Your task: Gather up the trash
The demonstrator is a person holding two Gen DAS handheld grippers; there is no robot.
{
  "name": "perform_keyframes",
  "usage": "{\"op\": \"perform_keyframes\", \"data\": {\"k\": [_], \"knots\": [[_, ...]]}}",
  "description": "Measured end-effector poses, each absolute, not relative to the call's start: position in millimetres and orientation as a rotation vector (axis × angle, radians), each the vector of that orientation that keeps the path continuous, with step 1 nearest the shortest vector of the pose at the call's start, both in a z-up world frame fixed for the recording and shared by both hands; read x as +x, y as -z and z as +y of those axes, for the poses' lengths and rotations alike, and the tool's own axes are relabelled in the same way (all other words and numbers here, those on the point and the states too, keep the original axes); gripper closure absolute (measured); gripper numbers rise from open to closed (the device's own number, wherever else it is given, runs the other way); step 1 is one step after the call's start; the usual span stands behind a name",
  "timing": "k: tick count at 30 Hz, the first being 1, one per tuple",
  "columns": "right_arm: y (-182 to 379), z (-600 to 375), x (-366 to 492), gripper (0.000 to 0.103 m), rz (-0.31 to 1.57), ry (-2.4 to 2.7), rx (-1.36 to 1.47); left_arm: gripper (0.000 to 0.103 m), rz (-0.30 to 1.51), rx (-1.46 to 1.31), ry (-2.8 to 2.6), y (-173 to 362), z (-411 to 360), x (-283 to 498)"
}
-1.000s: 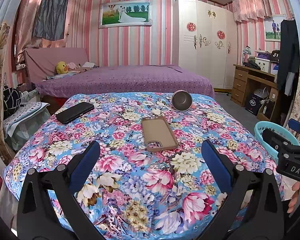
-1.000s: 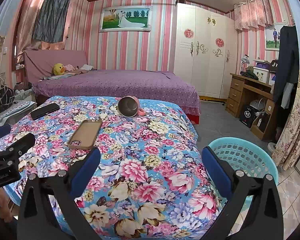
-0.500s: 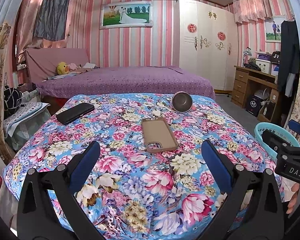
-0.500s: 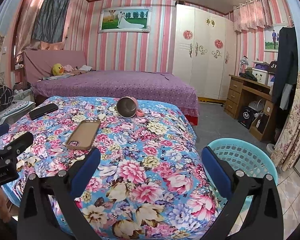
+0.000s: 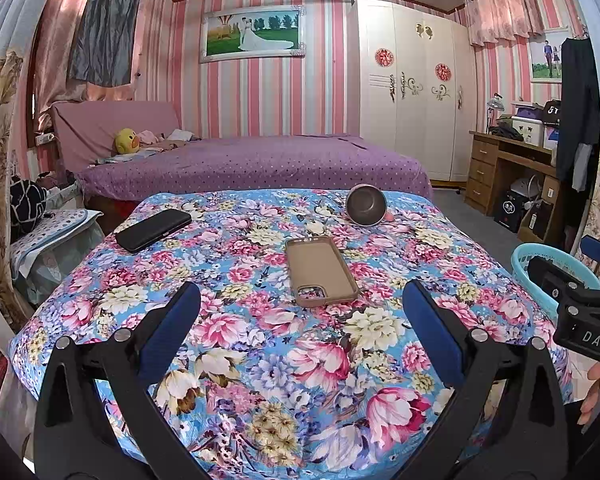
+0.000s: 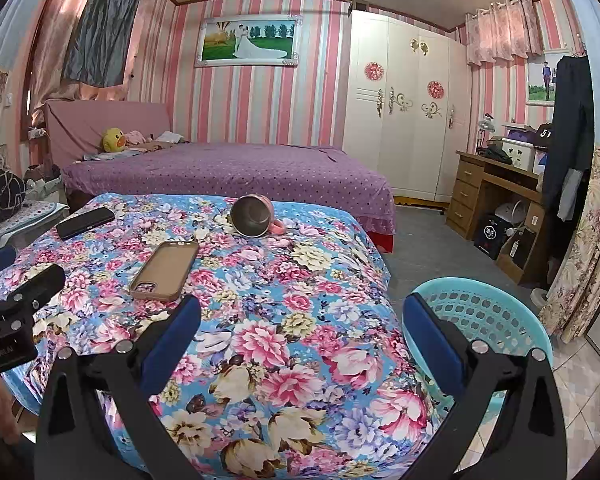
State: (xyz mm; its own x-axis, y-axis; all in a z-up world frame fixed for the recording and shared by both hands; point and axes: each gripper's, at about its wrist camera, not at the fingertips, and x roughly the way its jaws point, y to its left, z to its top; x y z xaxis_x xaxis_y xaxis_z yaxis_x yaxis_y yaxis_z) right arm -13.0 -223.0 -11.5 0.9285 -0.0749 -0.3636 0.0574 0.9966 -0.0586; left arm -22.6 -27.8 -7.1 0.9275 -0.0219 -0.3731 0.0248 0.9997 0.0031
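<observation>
Three things lie on the floral cloth, none plainly trash: tan phone case (image 5: pixel 320 270) just ahead of the left gripper (image 5: pixel 300 328), tipped metal mug (image 5: pixel 366 210) beyond it, black phone (image 5: pixel 153 230) ahead and far to that gripper's left. Turquoise basket (image 6: pixel 488 320) stands on the floor, right under the right gripper (image 6: pixel 300 330). Both grippers hang spread wide, holding nothing.

Risks, as I judge:
- No wrapper or scrap visible; picking the wrong item is likely.
- Case is flat and thin; fingers could snag the cloth and drag everything.
- Mug on its side could roll off the far edge if nudged.
</observation>
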Motion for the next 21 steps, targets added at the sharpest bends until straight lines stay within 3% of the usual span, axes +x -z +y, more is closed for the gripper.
{"op": "perform_keyframes", "data": {"k": [21], "knots": [[11.0, -224.3, -12.9, 0.004, 0.374, 0.072, -0.050, 0.005, 0.383, 0.005, 0.024, 5.8, -26.0, -22.3]]}}
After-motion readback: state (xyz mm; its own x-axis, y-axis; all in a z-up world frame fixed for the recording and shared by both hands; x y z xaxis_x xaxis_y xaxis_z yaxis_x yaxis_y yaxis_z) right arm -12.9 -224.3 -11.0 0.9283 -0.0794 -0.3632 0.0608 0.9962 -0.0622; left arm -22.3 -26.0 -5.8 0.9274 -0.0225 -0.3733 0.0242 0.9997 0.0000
